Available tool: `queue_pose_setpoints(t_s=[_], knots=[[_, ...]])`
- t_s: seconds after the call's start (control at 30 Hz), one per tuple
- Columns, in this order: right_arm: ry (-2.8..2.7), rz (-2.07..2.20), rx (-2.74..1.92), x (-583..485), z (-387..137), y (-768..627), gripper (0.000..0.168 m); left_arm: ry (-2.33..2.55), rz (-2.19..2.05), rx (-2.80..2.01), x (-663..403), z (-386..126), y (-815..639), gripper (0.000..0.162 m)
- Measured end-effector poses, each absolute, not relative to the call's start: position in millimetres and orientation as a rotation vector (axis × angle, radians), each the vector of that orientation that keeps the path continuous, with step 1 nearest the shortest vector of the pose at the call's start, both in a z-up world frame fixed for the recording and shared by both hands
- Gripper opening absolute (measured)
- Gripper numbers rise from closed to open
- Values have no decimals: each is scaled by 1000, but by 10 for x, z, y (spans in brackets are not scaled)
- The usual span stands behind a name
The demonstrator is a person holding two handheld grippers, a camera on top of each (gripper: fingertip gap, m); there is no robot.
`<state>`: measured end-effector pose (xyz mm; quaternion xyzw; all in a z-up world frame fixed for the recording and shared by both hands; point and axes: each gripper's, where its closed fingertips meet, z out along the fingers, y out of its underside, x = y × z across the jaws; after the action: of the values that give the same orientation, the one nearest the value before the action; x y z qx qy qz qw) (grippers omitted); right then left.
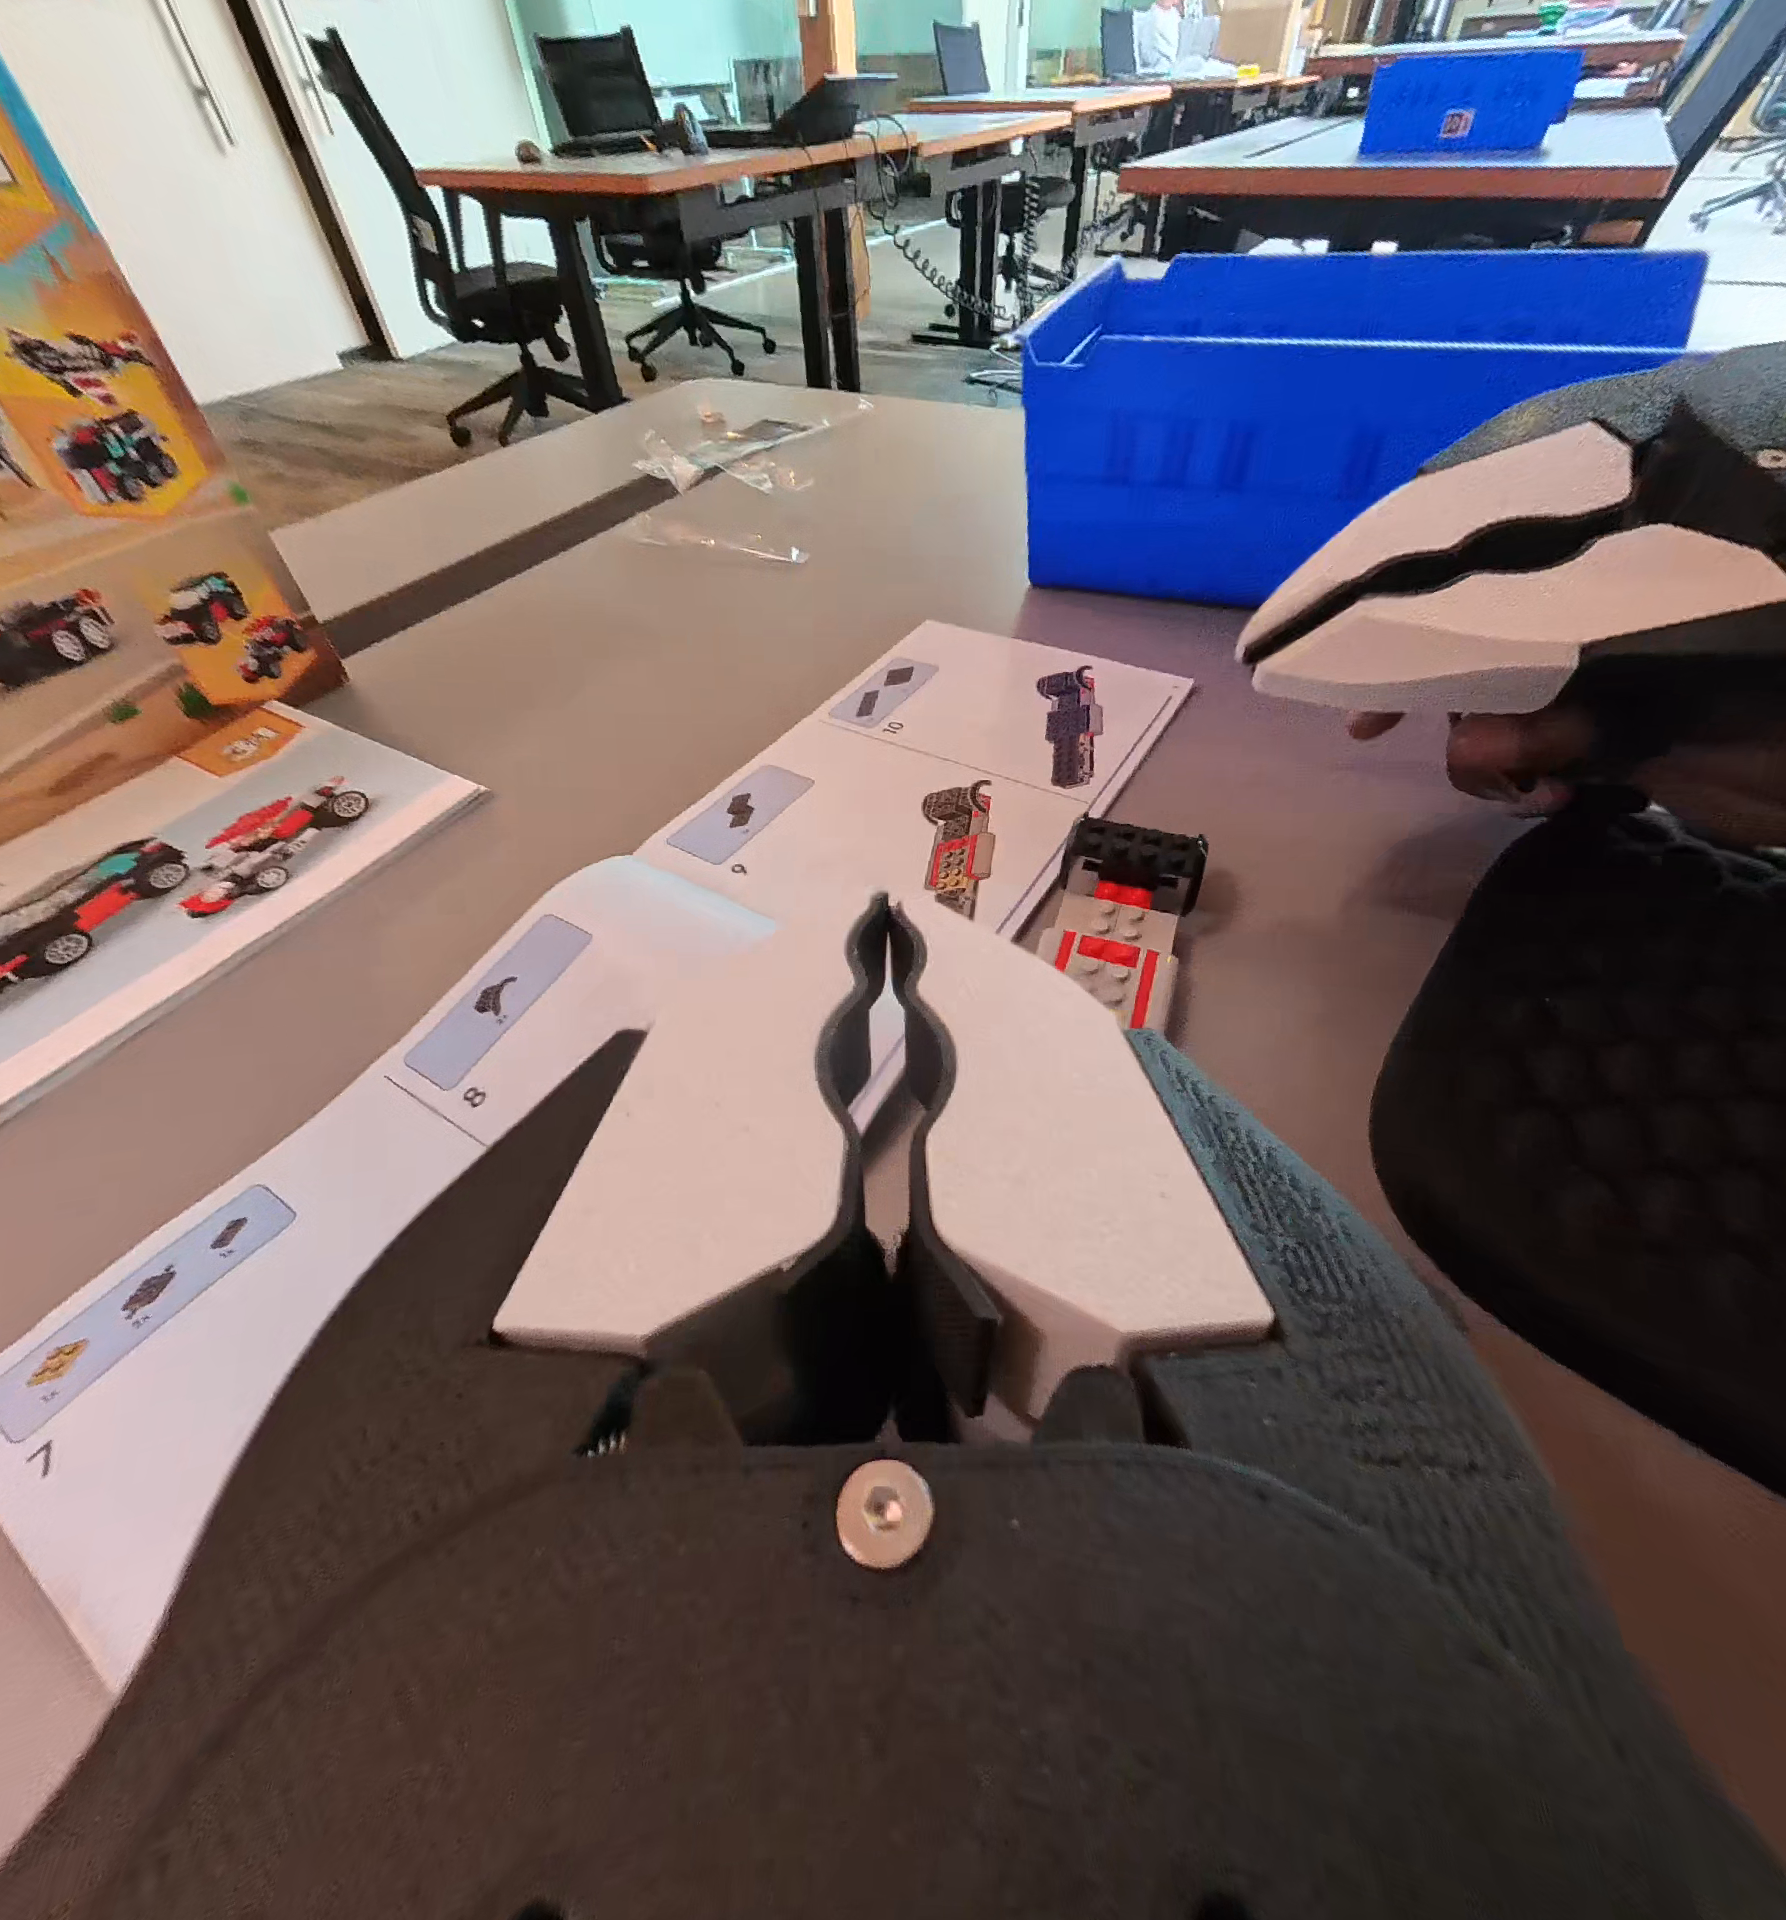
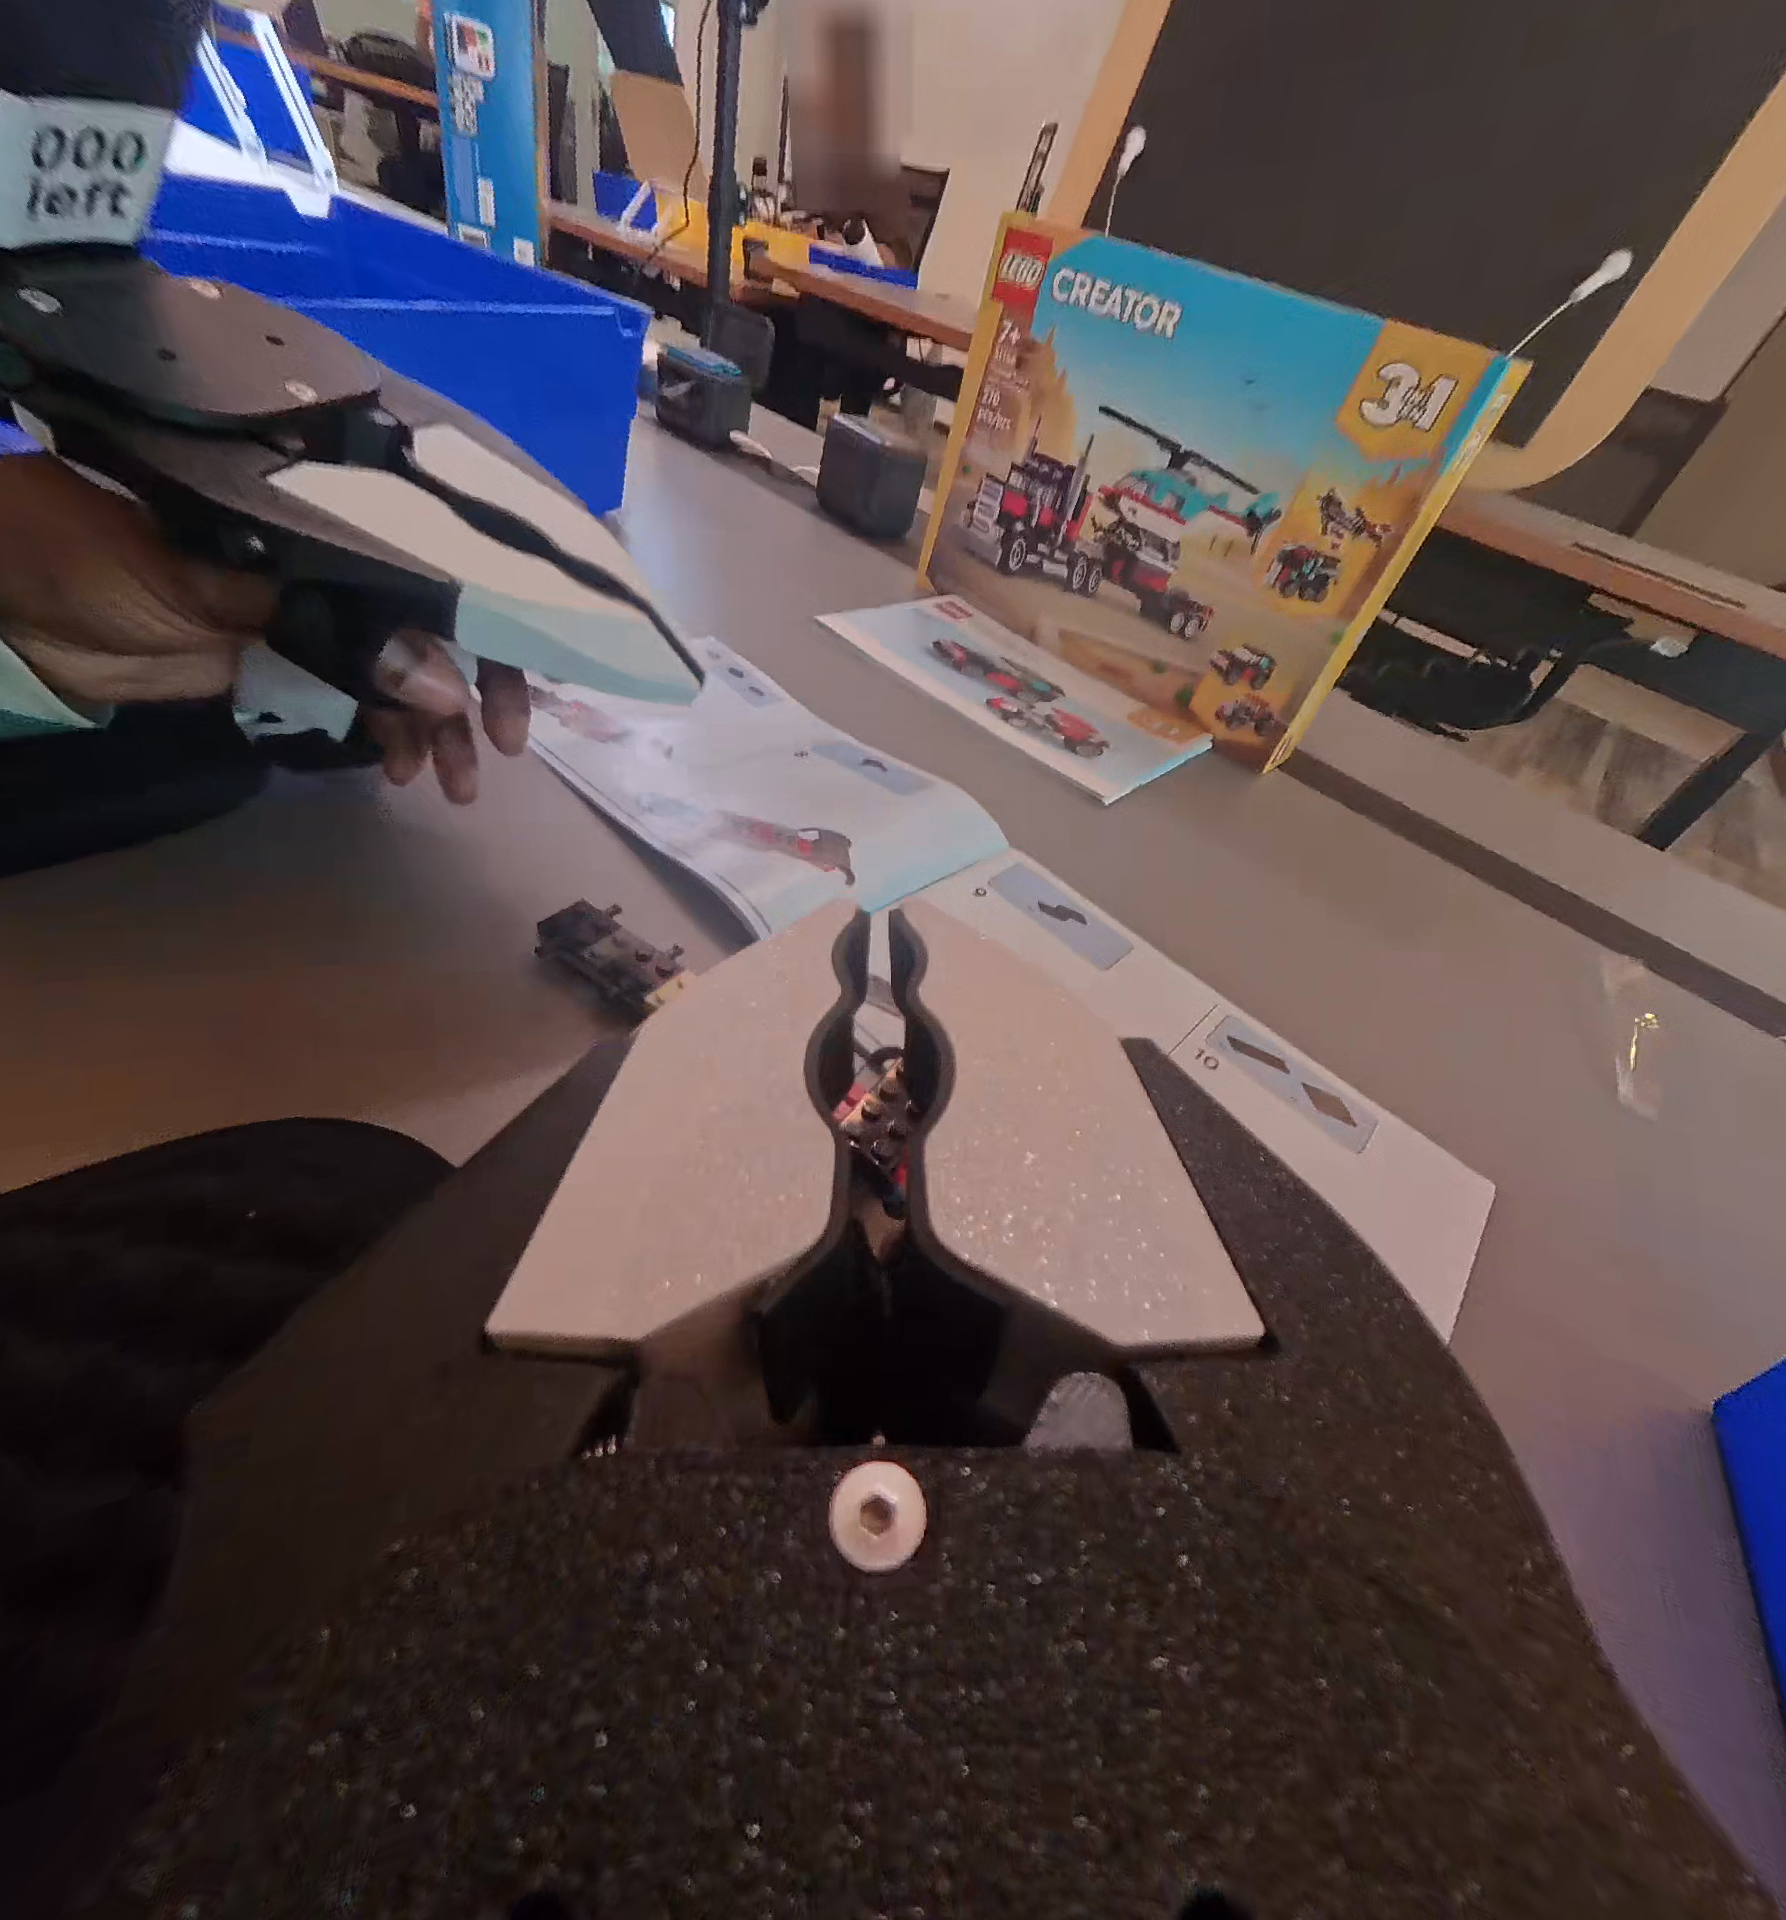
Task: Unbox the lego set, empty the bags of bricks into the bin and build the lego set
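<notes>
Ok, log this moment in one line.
left gripper: shut, over manual | right gripper: shut, aloft | model: on table beside manual

We see the open instruction booklet [image 1: 899,790] lying on the table [image 1: 577,675], the half-built vehicle [image 1: 1117,925] just beside its right edge, the bin [image 1: 1284,447] behind, and the box [image 1: 68,436] standing left behind a second booklet [image 1: 172,894]

a partly built red, grey and black lego model [image 1: 1128,914] is laid flat beside the open instruction booklet [image 1: 577,997]; the box [image 2: 1221,478] is stood upright behind.
</notes>
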<state>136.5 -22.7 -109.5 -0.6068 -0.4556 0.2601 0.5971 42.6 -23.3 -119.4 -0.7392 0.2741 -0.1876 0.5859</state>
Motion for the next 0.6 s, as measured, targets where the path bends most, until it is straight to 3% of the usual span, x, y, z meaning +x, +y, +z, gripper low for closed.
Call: queue_pose_setpoints(t_s=[0.03,0.1,0.17,0.23,0.27,0.3,0.33,0.47,0.57,0.6], knots=[[-1073,600,-1427,1354,-1143,-215,4,639,-413,-1711,412,-1188,-219,0],[-1050,586,-1483,1371,-1208,-144,22,642,-352,-1686,381,-1187,-194,6],[-992,569,-1510,1414,-1212,-59,51,663,-319,-1663,389,-1198,-195,33],[-954,582,-1537,1448,-1217,-15,61,682,-313,-1657,410,-1206,-203,49],[-951,600,-1532,1453,-1205,-24,49,680,-315,-1659,413,-1207,-199,57],[-978,640,-1496,1436,-1179,-84,7,675,-319,-1664,411,-1210,-192,65],[-981,674,-1465,1424,-1142,-122,3,669,-327,-1671,404,-1212,-187,67],[-950,669,-1469,1453,-1125,-94,10,674,-420,-1667,444,-1182,-255,0],[-875,634,-1485,1516,-1099,-11,52,706,-444,-1668,500,-1197,-277,1],[-853,626,-1489,1535,-1090,13,59,727,-440,-1675,522,-1218,-284,5]])
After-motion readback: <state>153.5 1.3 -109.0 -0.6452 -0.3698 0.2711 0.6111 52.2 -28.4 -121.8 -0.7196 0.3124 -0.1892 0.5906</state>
